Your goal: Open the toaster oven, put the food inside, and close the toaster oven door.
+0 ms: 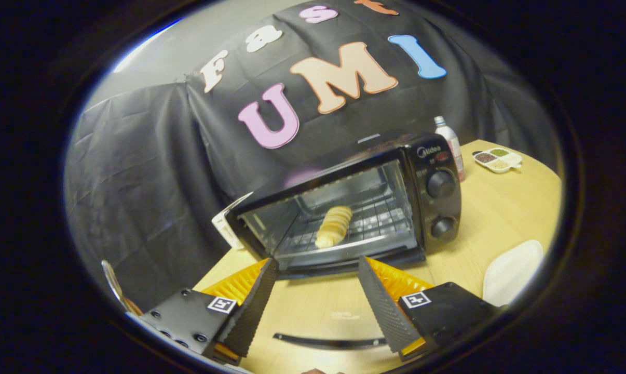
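A black toaster oven (437, 171) stands on the wooden table (494, 218), just ahead of my fingers. Its glass door is folded down flat toward me, and the door's dark handle (328, 341) shows below and between the fingers. Inside, a pale ridged bread roll (334, 226) lies on the wire rack (380, 221). My gripper (317, 261) is open, its fingertips close to the oven's lower front edge and hovering over the lowered door. Nothing is between the fingers.
A bottle (448, 136) stands behind the oven's right side. A white sectioned dish of seasonings (498, 159) sits further right on the table. A white plate (513, 270) lies near my right finger. A white box (229, 224) leans at the oven's left.
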Motion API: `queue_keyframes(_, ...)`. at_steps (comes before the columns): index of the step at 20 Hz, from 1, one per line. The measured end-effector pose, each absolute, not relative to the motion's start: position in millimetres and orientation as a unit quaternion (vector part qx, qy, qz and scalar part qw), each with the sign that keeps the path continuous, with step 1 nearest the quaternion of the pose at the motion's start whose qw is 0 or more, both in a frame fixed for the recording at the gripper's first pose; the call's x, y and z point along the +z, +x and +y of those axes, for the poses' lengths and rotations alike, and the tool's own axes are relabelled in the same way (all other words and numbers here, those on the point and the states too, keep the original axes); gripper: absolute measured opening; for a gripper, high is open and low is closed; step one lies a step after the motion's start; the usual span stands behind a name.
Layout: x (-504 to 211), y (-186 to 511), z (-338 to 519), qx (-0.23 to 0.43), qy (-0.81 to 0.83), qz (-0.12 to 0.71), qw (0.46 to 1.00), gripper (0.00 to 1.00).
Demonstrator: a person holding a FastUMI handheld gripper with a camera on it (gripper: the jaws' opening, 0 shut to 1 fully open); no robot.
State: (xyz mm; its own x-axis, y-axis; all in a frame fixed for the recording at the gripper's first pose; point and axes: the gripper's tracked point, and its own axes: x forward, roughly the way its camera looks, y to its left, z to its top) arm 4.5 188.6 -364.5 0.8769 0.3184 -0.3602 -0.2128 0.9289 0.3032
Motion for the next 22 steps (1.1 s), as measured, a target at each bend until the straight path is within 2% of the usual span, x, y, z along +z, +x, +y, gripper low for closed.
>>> queue_keyframes(4,-376.6,-52.7,189.7,0.163,0.110,0.224,0.954,0.99)
queue_keyframes(9,-427.8,-95.7,176.3,0.145,0.064,0.281,0.946,0.99)
queue_keyframes(12,-453.1,-97.3,167.7,0.121,0.042,0.306,0.943,0.99)
queue_keyframes(18,-471.3,-79.4,156.6,0.071,0.007,0.305,0.950,1.00)
queue_keyframes(22,-471.0,-69.4,168.1,0.073,0.008,0.305,0.949,0.99)
